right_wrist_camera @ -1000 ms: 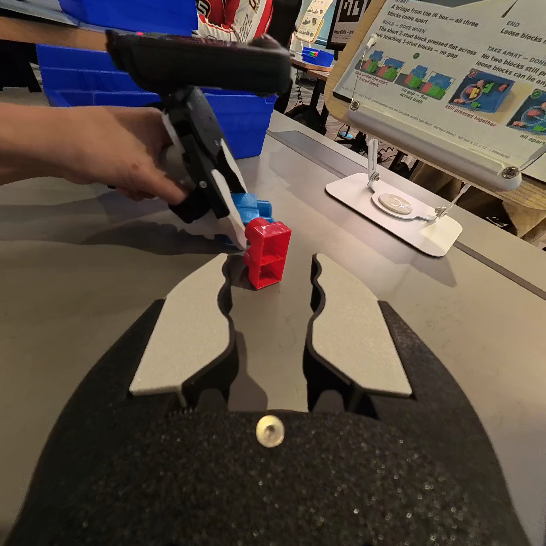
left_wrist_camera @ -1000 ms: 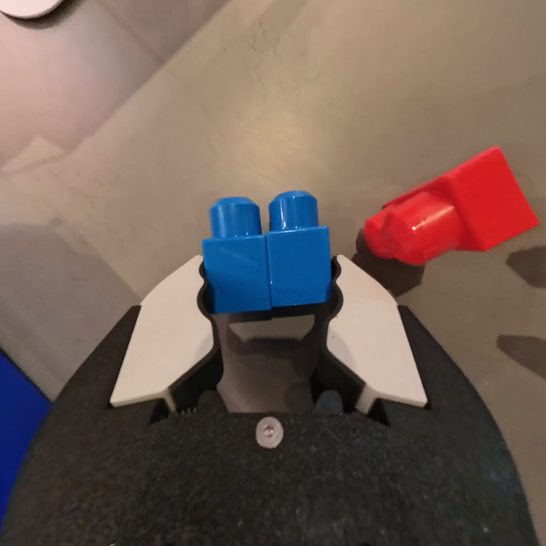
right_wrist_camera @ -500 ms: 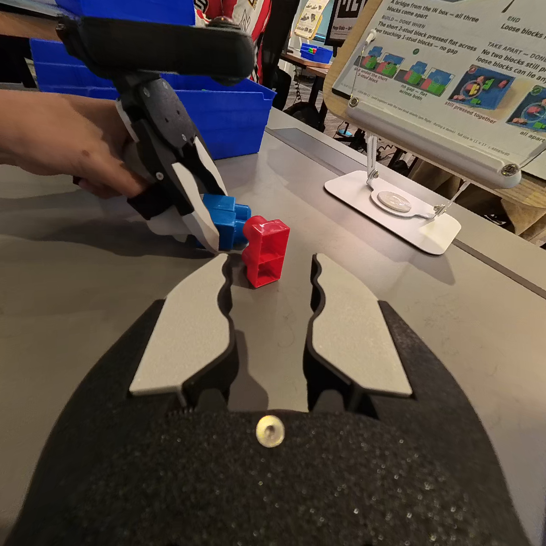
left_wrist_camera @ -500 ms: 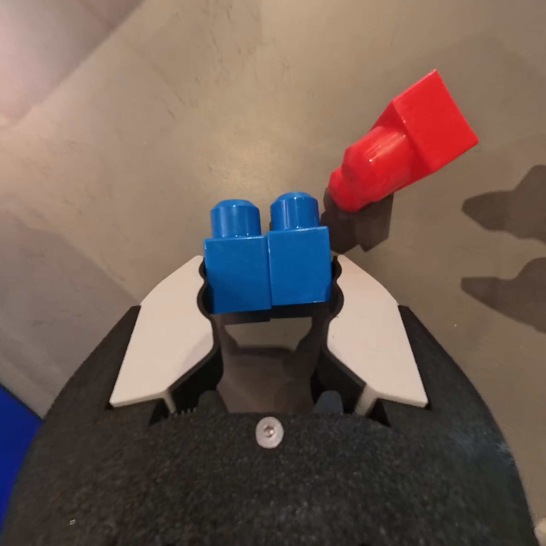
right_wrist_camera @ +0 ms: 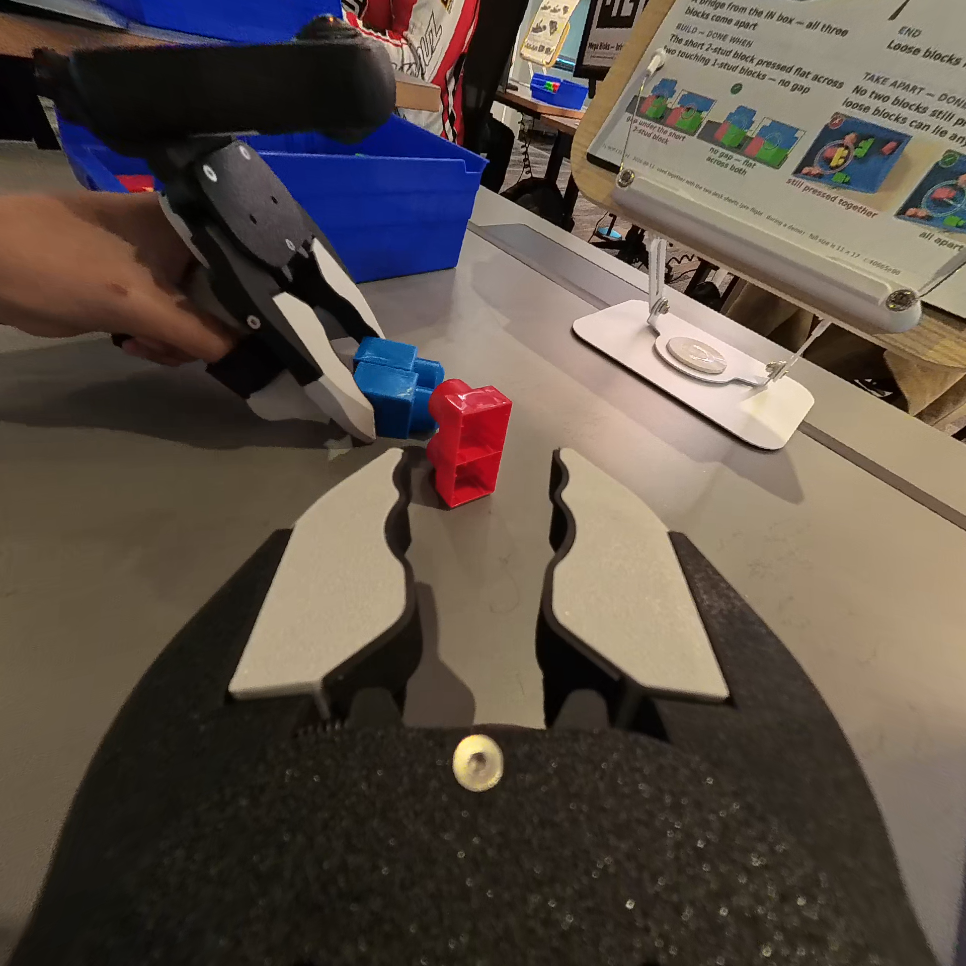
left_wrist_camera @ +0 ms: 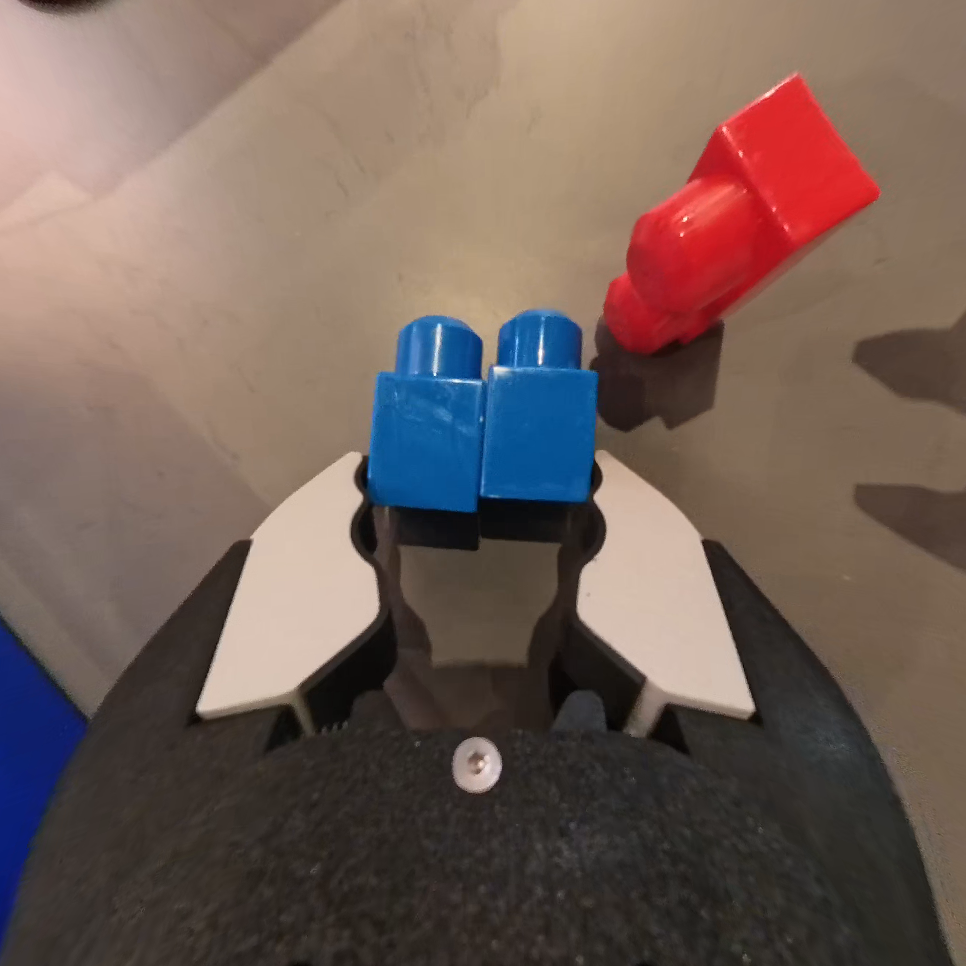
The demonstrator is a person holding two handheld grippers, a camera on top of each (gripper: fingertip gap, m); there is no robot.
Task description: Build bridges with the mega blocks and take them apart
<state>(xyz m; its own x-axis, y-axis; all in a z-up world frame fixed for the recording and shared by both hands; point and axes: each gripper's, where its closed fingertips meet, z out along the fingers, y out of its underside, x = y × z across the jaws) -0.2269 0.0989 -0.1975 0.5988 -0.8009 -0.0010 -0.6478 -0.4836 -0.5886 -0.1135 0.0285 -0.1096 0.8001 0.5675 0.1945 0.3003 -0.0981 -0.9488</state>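
Left wrist view: blue blocks (left_wrist_camera: pixel 483 436) between left tongs (left_wrist_camera: pixel 481 470)

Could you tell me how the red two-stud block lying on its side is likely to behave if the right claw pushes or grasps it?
The glossy red plastic two-stud block looks rigid and hollow, so probably light. It will likely slide on the smooth grey table. Its flat sides should resist rolling, though its studs may make it pivot.

The left wrist view is looking steeply down at the surface (left_wrist_camera: pixel 261 261) from close above, while the right wrist view is facing low across it from somewhat farther back, both taking in the red block (left_wrist_camera: pixel 742 219) (right_wrist_camera: pixel 470 439) and what seem two blue blocks (left_wrist_camera: pixel 483 434) (right_wrist_camera: pixel 392 387).
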